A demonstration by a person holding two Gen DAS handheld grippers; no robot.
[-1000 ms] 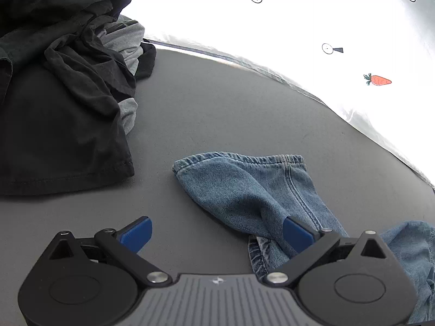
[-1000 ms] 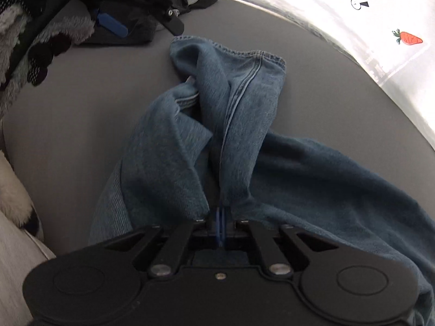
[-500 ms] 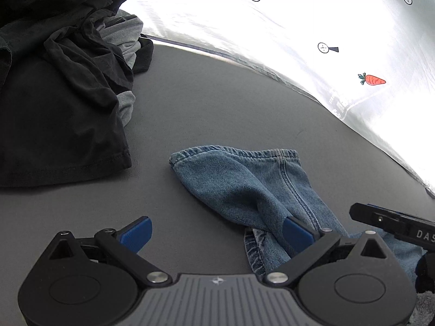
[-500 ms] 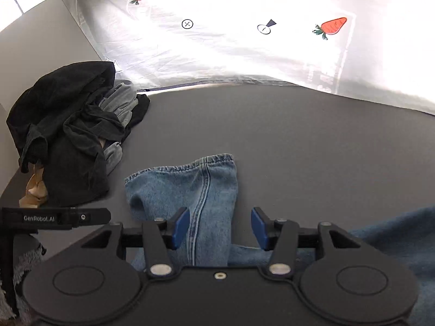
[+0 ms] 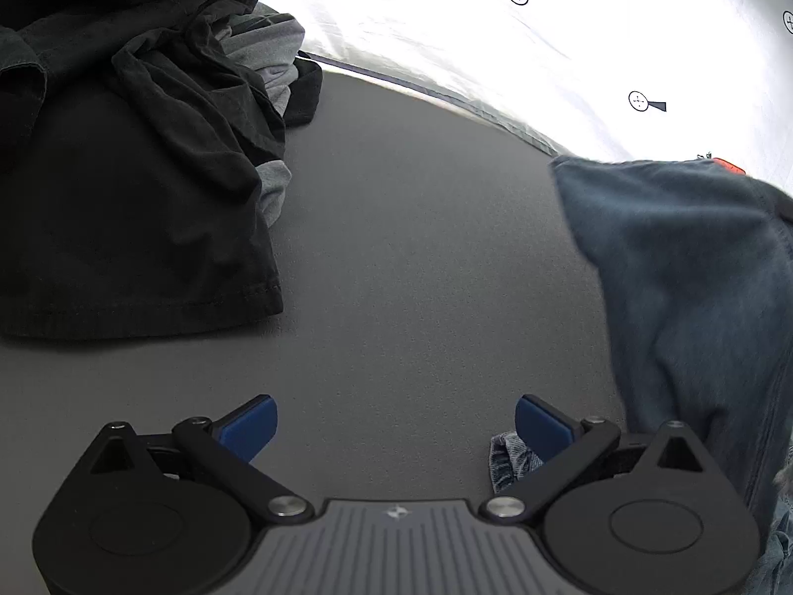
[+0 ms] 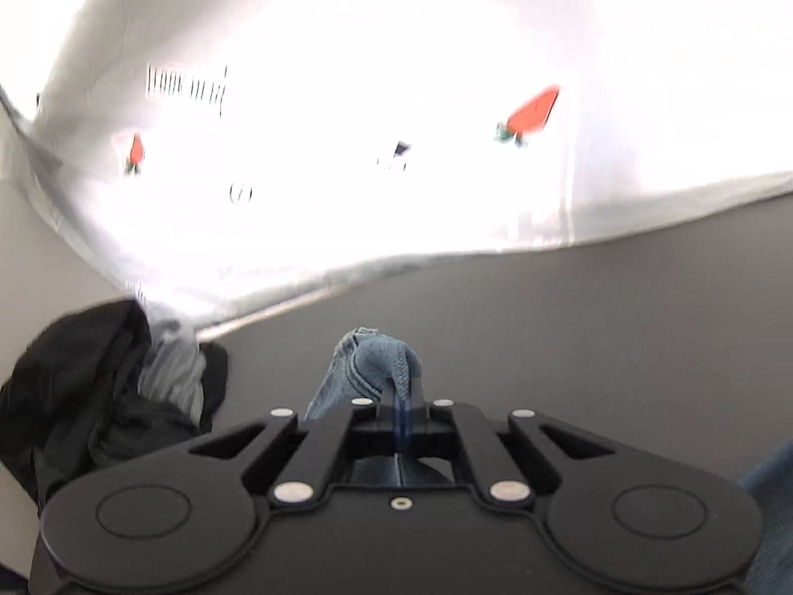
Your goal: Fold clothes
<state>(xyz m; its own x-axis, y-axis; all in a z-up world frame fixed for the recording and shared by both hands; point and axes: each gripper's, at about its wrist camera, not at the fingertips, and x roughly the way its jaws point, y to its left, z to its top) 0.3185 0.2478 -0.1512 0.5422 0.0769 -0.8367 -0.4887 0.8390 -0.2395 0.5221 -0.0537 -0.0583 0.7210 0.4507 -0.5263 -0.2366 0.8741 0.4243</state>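
A pair of blue jeans (image 5: pixel 694 267) hangs lifted off the grey table at the right of the left wrist view, its cloth blurred. My right gripper (image 6: pixel 402 414) is shut on a bunched fold of the jeans (image 6: pixel 376 362), which sticks up past the blue pads. Low over the table, my left gripper (image 5: pixel 396 424) stands open with nothing between its blue fingers. A small end of denim (image 5: pixel 510 461) lies on the table beside its right finger.
A heap of black and grey clothes (image 5: pixel 129 163) fills the left of the table, also in the right wrist view as the dark pile (image 6: pixel 99 396). Behind the grey table (image 5: pixel 421 248) hangs a bright white sheet (image 6: pixel 396 99) with carrot prints.
The right gripper opened, shut again on a fold of the jeans and lifted it. The jeans leg that lay flat before the left gripper now hangs raised at the right.
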